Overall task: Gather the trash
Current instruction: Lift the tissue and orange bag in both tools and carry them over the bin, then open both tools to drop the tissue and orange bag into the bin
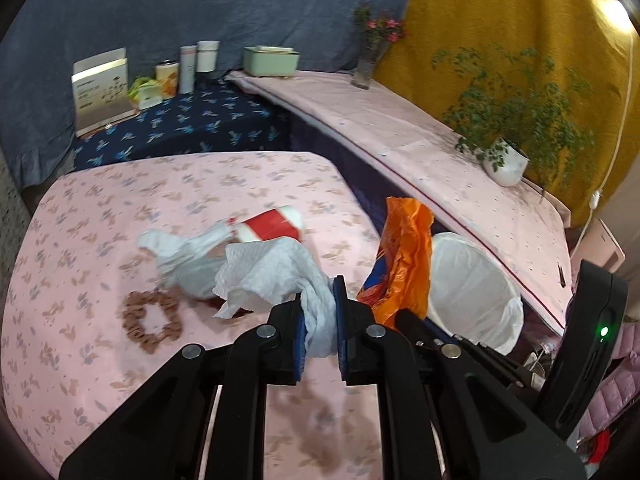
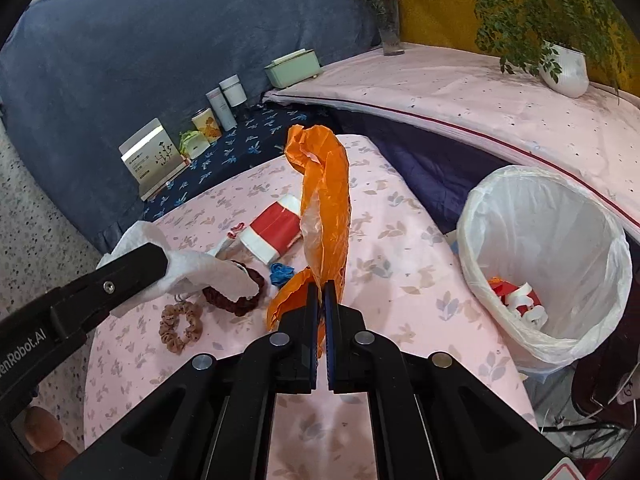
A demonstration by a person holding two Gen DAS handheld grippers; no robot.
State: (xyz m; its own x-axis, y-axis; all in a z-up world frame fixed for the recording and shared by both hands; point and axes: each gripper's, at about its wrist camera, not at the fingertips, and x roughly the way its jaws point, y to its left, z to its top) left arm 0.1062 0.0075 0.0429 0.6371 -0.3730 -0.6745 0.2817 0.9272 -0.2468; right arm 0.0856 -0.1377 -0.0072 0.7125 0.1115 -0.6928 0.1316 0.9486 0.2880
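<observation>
My left gripper (image 1: 319, 300) is shut on a crumpled white paper towel (image 1: 264, 276) and holds it above the pink floral table (image 1: 80, 360). My right gripper (image 2: 322, 292) is shut on an orange plastic wrapper (image 2: 324, 196), which hangs upright above the table; it also shows in the left wrist view (image 1: 404, 256). A red and white carton (image 2: 276, 230) lies on the table beyond both grippers. A bin with a white liner (image 2: 548, 264) stands right of the table and holds red and white scraps (image 2: 516, 300).
A tan scrunchie (image 2: 180, 326), a dark red scrunchie (image 2: 236, 292) and a small blue scrap (image 2: 280, 272) lie on the table. Tins, a box and a card stand on the dark blue surface (image 1: 200, 120) behind. A potted plant (image 1: 506, 164) and a vase sit on the pink ledge.
</observation>
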